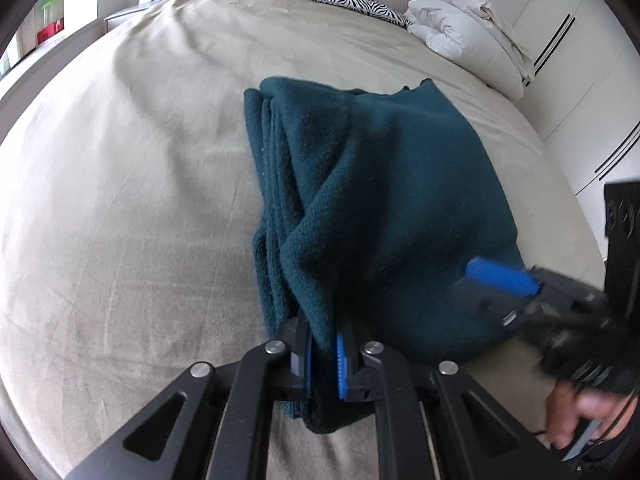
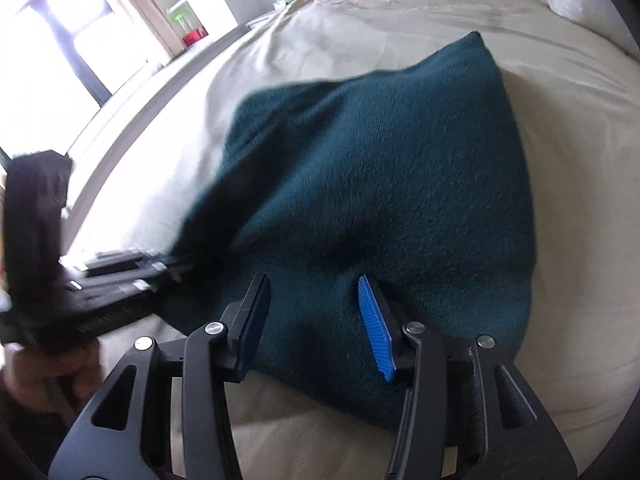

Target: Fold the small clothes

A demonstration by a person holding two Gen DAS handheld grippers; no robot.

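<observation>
While a white duvet lay upper right on the beige bed, the left gripper clamped the dark teal knitted garment; the right gripper stood apart over it.

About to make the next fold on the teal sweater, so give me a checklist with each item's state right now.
1. Left gripper clamped on the teal knit garment: ok, a bunched edge is pinched between its blue pads.
2. Right gripper gripping fabric: not ok, its jaws stand apart over the garment with the pads not pressing on it.
3. Garment lying flat: not ok, it is lifted and creased toward the left grip.
4. Bare beige bedsheet beside the garment to lay the fold: ok.
5. Zebra pillow and white duvet away from the work: ok, at the headboard.
6. Layers aligned underneath: cannot tell.
</observation>
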